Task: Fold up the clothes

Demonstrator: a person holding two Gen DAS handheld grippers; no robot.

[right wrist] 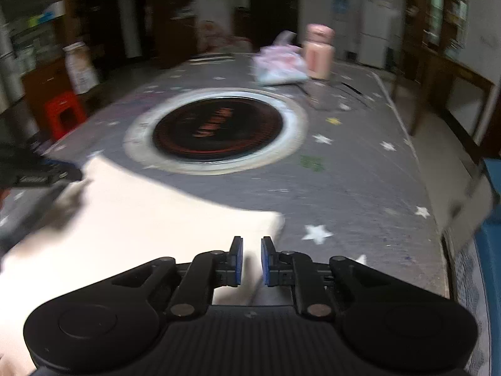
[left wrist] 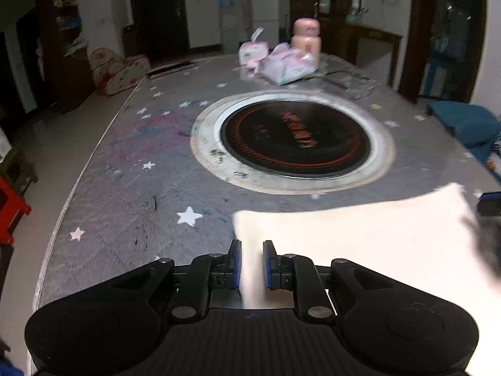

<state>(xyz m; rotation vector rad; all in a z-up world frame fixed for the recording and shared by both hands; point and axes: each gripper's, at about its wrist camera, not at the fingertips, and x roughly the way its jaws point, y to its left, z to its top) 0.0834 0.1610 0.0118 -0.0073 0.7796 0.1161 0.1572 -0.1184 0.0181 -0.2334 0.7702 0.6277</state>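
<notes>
Left wrist view: the left gripper (left wrist: 252, 263) has its blue pads nearly together, pinching the near left edge of a white cloth (left wrist: 360, 244) that lies on the grey star-patterned table (left wrist: 125, 188), near side, right of this gripper. Beyond it sits a round black cooktop (left wrist: 294, 139), with pink packets (left wrist: 281, 62) at the far end. In the right wrist view, the right gripper (right wrist: 252, 261) likewise clenches the cloth's (right wrist: 141, 219) near right edge.
</notes>
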